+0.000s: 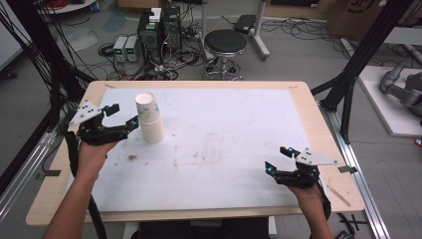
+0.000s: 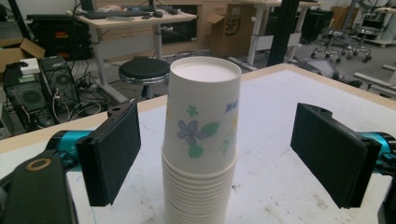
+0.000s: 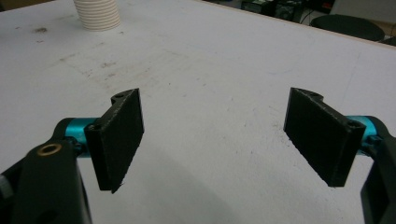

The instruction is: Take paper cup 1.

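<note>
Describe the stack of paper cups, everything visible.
The stack of paper cups stands upside down on the white table cover, near its far left part. White paper, many nested rims ribbing the lower half; the top cup carries a blue flower and green leaves. It sits between the left tool's open jaws, touching neither.

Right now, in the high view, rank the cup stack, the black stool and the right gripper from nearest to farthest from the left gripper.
1. Cup stack: just right of the left gripper.
2. Black stool: on the floor beyond the table's far edge.
3. Right gripper: across the table, near its front right.
</note>
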The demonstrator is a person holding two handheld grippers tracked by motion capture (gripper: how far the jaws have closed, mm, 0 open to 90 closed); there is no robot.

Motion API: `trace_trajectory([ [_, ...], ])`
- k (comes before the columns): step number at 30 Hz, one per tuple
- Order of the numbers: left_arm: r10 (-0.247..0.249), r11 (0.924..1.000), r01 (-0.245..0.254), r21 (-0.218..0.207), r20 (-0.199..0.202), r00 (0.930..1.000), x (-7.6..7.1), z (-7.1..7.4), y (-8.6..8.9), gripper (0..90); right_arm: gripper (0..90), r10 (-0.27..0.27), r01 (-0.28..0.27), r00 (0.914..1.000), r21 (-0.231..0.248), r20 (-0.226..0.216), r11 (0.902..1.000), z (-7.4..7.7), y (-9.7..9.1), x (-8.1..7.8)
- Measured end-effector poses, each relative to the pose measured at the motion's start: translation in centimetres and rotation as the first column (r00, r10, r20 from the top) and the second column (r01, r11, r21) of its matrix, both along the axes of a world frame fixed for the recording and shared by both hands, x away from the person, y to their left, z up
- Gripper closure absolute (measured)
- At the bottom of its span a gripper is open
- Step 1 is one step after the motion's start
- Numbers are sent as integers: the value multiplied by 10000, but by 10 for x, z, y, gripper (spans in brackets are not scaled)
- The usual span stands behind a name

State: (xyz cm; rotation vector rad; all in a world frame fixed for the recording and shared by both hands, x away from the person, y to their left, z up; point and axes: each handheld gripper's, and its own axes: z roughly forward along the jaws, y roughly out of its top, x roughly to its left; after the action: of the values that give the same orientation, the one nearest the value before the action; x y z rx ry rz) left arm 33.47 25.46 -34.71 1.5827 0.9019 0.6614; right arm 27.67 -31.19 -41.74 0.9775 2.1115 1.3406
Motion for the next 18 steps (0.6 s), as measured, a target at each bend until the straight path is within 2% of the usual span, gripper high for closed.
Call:
trace_trajectory([
  [2,27,10000,-27,21,55,10000,6,3,-3,160,205,1,-1,10000,-1,0,10000,0,0,0],
  [9,-1,9997,5,246,-142,9999,28,13,-13,160,205,5,-5,10000,-15,-18,10000,0,-1,0],
  [18,-120,9992,135,376,-393,9992,47,12,-25,160,205,-11,11,10000,3,-37,10000,-1,-2,0],
])
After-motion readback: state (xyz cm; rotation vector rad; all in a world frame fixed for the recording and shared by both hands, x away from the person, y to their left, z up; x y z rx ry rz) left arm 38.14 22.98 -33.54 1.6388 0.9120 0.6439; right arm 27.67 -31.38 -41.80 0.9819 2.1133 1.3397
